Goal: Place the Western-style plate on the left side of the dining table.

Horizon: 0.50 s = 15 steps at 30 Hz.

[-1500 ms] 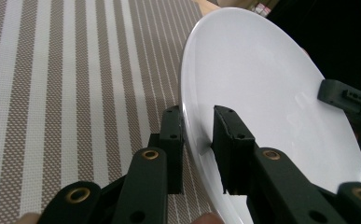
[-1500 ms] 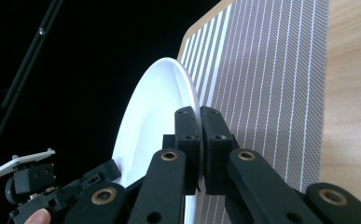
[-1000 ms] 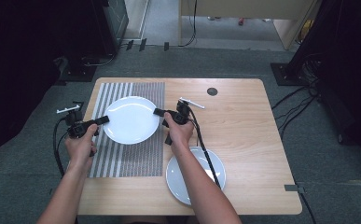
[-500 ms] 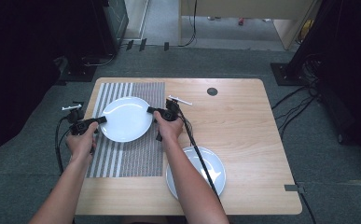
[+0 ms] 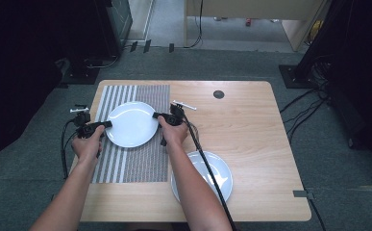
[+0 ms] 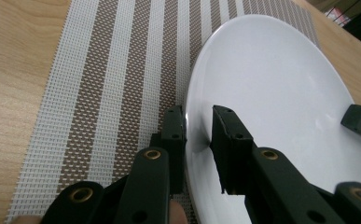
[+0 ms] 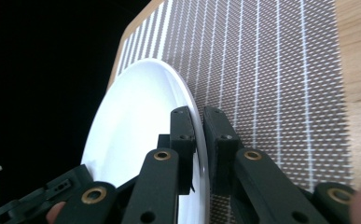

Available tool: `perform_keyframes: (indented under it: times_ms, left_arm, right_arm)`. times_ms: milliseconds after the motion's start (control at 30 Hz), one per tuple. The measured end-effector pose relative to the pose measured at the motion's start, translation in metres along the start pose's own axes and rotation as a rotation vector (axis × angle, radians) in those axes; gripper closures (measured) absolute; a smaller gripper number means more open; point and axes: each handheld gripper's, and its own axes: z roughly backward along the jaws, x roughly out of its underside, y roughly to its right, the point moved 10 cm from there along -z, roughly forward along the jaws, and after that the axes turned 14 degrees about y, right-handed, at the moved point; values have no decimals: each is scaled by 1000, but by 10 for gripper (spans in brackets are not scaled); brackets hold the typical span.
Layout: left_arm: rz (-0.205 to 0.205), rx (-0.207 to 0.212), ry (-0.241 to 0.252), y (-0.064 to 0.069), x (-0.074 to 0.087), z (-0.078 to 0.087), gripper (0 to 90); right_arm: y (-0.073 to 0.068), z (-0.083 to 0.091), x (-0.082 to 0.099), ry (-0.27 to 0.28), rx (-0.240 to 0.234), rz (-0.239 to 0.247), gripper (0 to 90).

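A white plate (image 5: 132, 124) is over the far half of a striped placemat (image 5: 126, 163) on the wooden table (image 5: 251, 125). My left gripper (image 5: 107, 124) is shut on the plate's left rim, and my right gripper (image 5: 156, 116) is shut on its right rim. In the left gripper view the jaws of the left gripper (image 6: 199, 135) straddle the edge of the plate (image 6: 281, 93), one under it and one on top. In the right gripper view the right gripper (image 7: 199, 126) pinches the thin rim of the plate (image 7: 136, 121), with the placemat (image 7: 271, 70) behind it.
A second white plate (image 5: 222, 180) lies near the table's front edge, partly hidden by the right forearm. A small black round disc (image 5: 218, 94) sits in the tabletop at the far middle. Bare wood spreads to the right. Cables trail from both grippers.
Both grippers have carried the plate a little to the left over the placemat. Each keeps its hold on the rim.
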Motion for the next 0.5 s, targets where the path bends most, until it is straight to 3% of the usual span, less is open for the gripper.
perform_keyframes:
  times_ms: [167,233,267,300,400,433,500]
  left_arm:
    - [-13,-5,-8,-2,3,-3,760]
    - [-61,-9,-8,-3,5,-4,755]
    - [-138,-23,23,-3,4,-4,727]
    - [-161,-34,35,-3,4,-4,710]
    - [-187,-55,48,-5,2,-4,612]
    - [-205,-61,74,-5,-2,-2,582]
    - [-215,-60,79,-5,-3,0,561]
  right_arm:
    - [5,-1,5,-27,14,41,827]
    - [7,-1,5,-31,19,50,820]
    - [7,-1,5,-27,21,61,784]
    - [6,-1,5,-27,24,71,766]
    - [4,-1,2,-21,29,115,684]
    - [3,0,1,-20,30,131,658]
    - [2,1,0,-20,25,143,636]
